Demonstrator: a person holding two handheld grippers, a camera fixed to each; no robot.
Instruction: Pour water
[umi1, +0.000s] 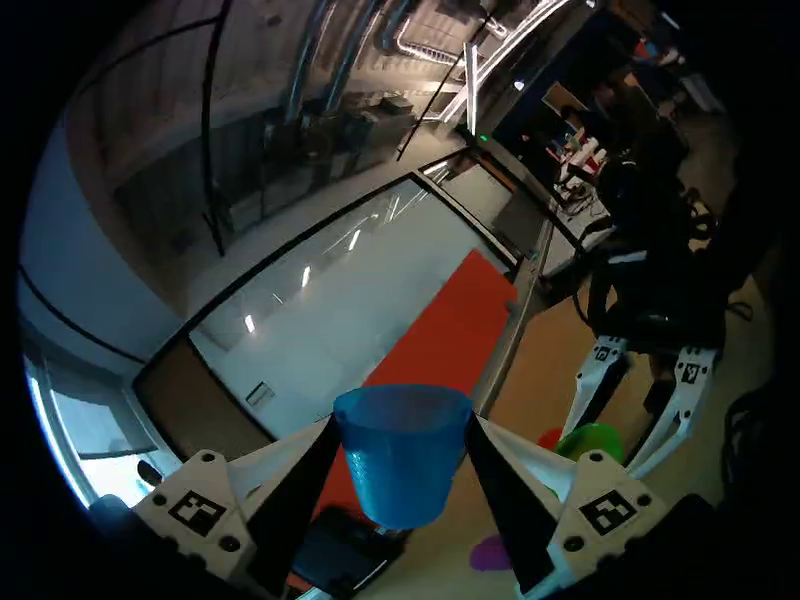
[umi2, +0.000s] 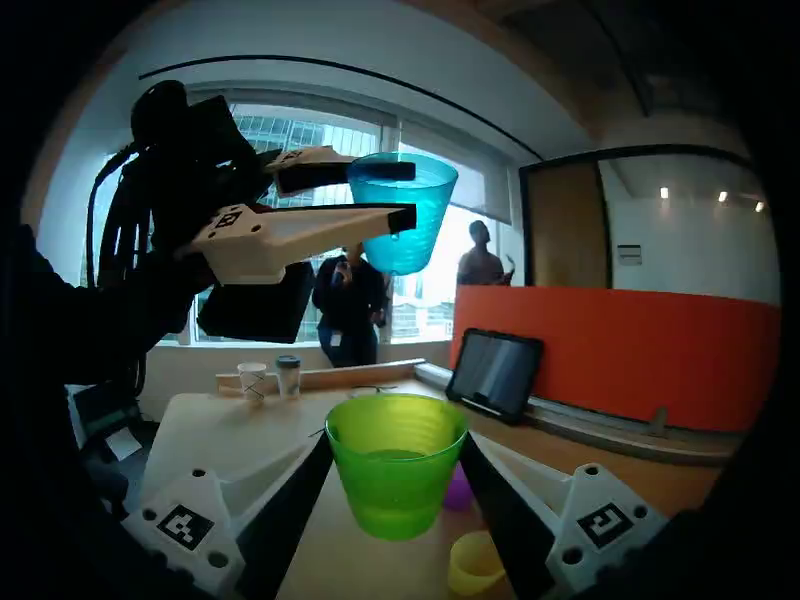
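We see our left gripper (umi1: 403, 432) clamped on a tapered, translucent blue plastic cup (umi1: 403, 475) held aloft, while our right gripper (umi2: 397, 450) clasps a glossy green cup (umi2: 397, 495), seemingly part-filled, over the tan table (umi2: 330, 565).

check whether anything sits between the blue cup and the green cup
Nothing visible does. In the right gripper view the blue cup, held by the left gripper, hangs higher than the green cup in the right gripper, with open air between them. The tablet sits farther back.
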